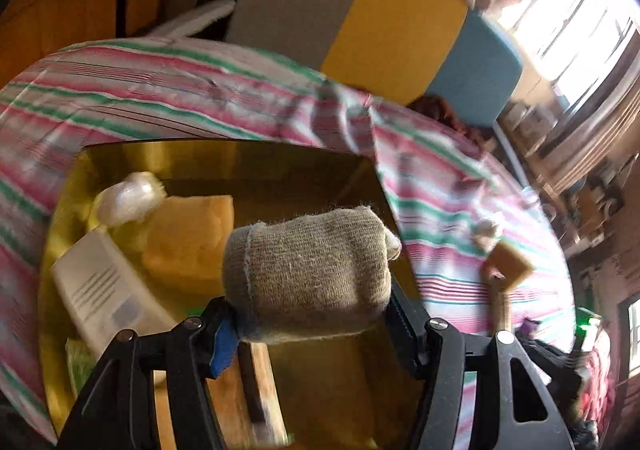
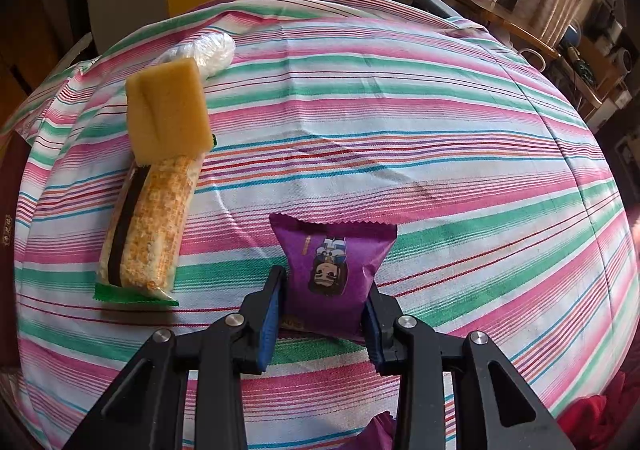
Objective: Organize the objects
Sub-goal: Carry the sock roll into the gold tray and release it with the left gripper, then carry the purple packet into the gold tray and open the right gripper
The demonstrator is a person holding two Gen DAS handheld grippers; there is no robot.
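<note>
Here my left gripper [image 1: 310, 320] clamps a rolled grey sock [image 1: 306, 274], its length spanning crosswise between my jaws. My right gripper [image 2: 322, 314] pinches a purple snack packet [image 2: 332, 270], its crimped end pointing away.

Tablecloth [image 2: 440, 121] is pink, green and white stripes with thin red and blue lines. Snack packet [image 2: 334, 270] is purple with a little cartoon figure. Rolled sock [image 1: 308, 270] is grey-beige, the bin [image 1: 256, 161] yellow, the sponge [image 2: 168, 109] pale yellow.
</note>
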